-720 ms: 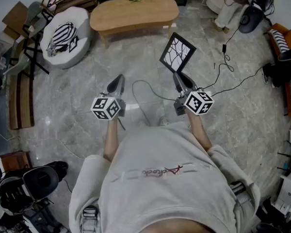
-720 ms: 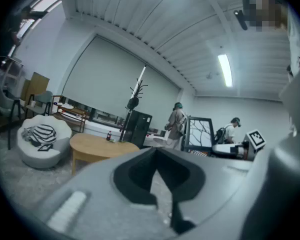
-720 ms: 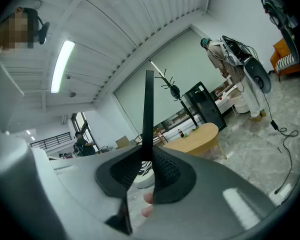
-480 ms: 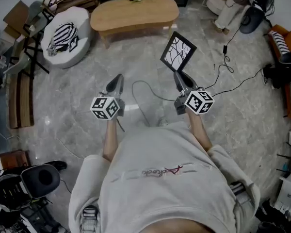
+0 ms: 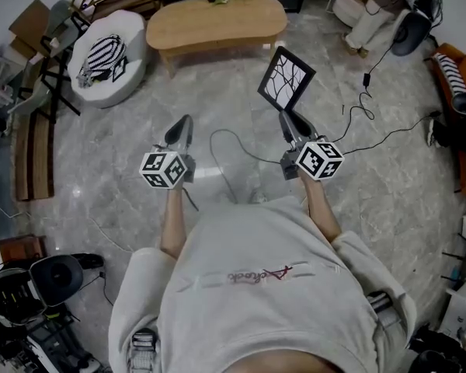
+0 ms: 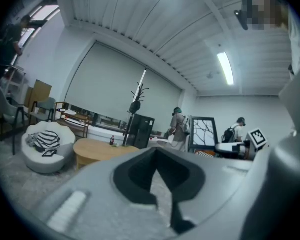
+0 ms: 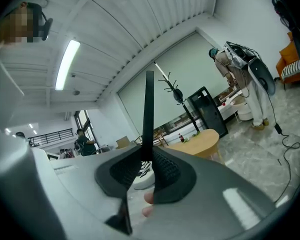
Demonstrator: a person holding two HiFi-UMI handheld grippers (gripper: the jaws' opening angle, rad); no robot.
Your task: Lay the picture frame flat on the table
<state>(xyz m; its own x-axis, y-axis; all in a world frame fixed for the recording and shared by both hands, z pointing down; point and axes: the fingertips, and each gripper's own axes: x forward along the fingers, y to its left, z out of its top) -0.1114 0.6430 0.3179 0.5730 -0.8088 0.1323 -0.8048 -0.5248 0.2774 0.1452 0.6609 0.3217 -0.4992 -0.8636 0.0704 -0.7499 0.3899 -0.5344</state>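
The picture frame [image 5: 286, 80] has a black border and a branch drawing, and it is held up in the air over the marble floor. My right gripper [image 5: 286, 117] is shut on its lower edge. In the right gripper view the picture frame [image 7: 149, 104] shows edge-on as a thin dark bar rising from between the pads of my right gripper [image 7: 147, 151]. My left gripper [image 5: 182, 123] hangs to the left, shut and holding nothing. Its own view shows the left gripper [image 6: 158, 151] with tips together and the picture frame [image 6: 204, 133] off to the right. The oval wooden table [image 5: 213, 22] stands ahead, beyond both grippers.
A white pouf [image 5: 105, 57] with a striped cushion sits left of the table. Cables [image 5: 225, 162] trail across the floor between the grippers. A seated person [image 5: 373, 6] and an orange sofa [image 5: 450, 61] are at the right. Chairs and gear crowd the left edge.
The left gripper has drifted slightly to the left. The right gripper keeps the frame upright in nearly the same place.
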